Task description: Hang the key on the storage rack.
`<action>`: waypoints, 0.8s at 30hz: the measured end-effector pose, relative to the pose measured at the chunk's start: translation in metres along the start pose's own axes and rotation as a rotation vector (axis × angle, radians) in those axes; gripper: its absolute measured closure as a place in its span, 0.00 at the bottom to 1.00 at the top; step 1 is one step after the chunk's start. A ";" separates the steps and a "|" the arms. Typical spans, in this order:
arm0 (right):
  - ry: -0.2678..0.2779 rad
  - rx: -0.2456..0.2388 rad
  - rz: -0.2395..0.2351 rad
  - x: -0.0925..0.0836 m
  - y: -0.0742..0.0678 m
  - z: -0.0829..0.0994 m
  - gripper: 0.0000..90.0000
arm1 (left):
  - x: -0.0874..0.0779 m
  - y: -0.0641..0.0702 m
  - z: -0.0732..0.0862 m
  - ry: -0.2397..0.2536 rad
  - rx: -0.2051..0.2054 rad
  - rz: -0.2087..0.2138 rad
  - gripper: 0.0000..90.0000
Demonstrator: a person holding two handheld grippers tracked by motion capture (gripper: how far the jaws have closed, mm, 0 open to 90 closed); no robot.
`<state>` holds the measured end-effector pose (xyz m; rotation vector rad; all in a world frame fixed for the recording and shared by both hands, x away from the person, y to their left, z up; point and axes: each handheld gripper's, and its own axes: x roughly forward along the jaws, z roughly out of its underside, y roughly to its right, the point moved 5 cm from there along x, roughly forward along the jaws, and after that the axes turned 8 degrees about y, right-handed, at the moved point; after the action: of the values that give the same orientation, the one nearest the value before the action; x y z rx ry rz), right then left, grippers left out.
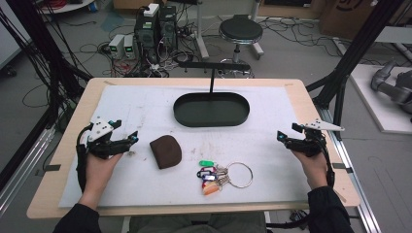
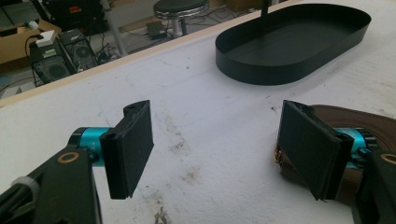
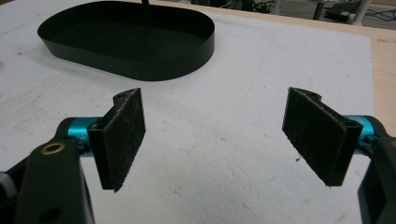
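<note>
— Writing first: can any label or brand be read?

— None that I can make out. The coloured tags on the key ring (image 1: 219, 174) are too small to read, and the computer towers (image 1: 156, 25) on the floor past the table's 12 o'clock edge show no legible marks.

— Then go from the largest thing down.

— The wooden table (image 1: 73, 128) carries a white mat (image 1: 272, 160). Toward 12 o'clock on the mat sits a black oval tray (image 1: 212, 109) with a thin post rising from it to a crossbar. A brown leather pouch (image 1: 165, 151) lies near the mat's centre, toward 8 o'clock of the tray; the key ring is at 4 o'clock of the pouch.

— And the grippers?

— The left gripper (image 1: 126, 141) sits at 9 o'clock, jaws spread apart with nothing between them, just beside the pouch. In the left gripper view one jaw hides part of the pouch (image 2: 359, 123). The right gripper (image 1: 283, 139) sits at 3 o'clock, jaws likewise released over bare mat.
</note>
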<state>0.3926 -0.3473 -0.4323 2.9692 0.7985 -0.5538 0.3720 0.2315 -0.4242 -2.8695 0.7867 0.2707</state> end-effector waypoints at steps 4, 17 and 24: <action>0.001 -0.008 -0.005 -0.001 -0.002 0.000 0.24 | 0.002 0.000 0.000 0.000 0.003 -0.002 0.30; 0.052 0.009 -0.060 -0.018 -0.027 -0.006 0.30 | 0.008 0.004 -0.002 0.009 0.013 0.005 0.30; 0.041 -0.005 -0.117 -0.026 -0.054 0.000 0.41 | 0.006 0.004 -0.001 -0.001 0.007 0.004 0.30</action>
<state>0.3456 -0.3132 -0.4191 2.9530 0.9803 -0.4956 0.3756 0.2253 -0.4254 -2.8616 0.7920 0.2702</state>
